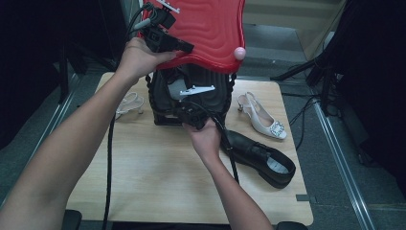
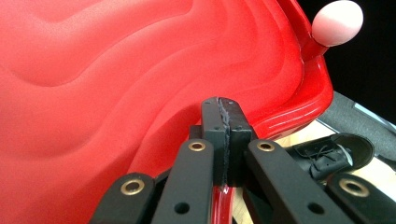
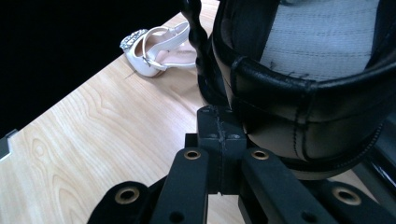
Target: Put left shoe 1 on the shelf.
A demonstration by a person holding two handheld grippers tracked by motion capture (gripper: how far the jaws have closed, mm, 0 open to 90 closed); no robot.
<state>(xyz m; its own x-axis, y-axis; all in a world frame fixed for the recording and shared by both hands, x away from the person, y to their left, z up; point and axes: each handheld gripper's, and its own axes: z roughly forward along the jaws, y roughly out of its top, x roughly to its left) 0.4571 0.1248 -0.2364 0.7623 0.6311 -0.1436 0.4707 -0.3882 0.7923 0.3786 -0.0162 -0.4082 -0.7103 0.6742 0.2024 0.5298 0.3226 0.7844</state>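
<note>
with the left gripper (image 2: 223, 140) clamped on the red lid (image 2: 116, 70), keep it raised while the closed right gripper (image 3: 219, 144), empty, clears the black shoe (image 3: 299, 93) ahead.

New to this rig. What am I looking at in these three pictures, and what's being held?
No robot here: a person holds a two-jaw tool in each hand. The wide picture looks down from above; the other two come from cameras riding on the tools. The left claw is shut on the edge of a red lid, held raised over a black case. The right claw is shut beside a grey-lined shoe; whether it grips that is unclear. On the wooden table lie a black lace-up shoe and two pale sandals.
</note>
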